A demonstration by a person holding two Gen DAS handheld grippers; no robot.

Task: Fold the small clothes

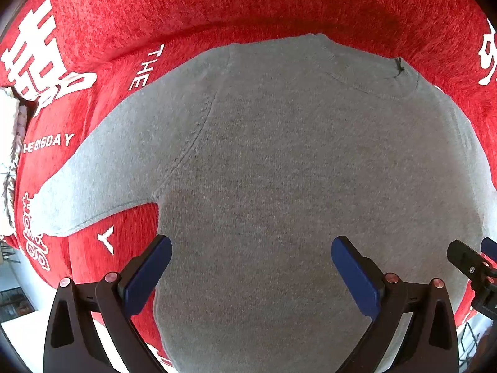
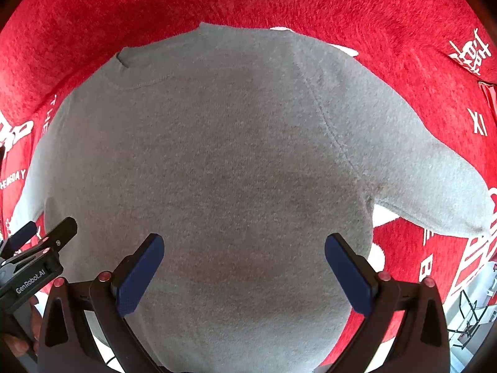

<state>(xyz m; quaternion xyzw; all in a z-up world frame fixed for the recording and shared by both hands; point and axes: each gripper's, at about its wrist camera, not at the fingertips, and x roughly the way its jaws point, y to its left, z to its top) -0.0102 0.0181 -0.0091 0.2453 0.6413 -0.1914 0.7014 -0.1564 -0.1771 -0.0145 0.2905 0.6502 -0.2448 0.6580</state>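
A small grey sweater [image 1: 279,161] lies flat on a red cloth, neck at the far side, sleeves spread out to both sides. It also fills the right wrist view [image 2: 217,155]. My left gripper [image 1: 251,248] is open and empty above the sweater's lower left body. My right gripper [image 2: 243,247] is open and empty above the lower right body. The right gripper's fingers [image 1: 466,259] show at the right edge of the left wrist view. The left gripper's fingers [image 2: 59,231] show at the left edge of the right wrist view. The sweater's hem is hidden below both views.
The red fuzzy cloth [image 1: 186,6] with white characters and lettering covers the surface around the sweater; it also shows in the right wrist view [image 2: 124,9]. Its left edge [image 1: 18,217] drops to a pale floor. A wire rack [image 2: 469,317] stands past the cloth's near right edge.
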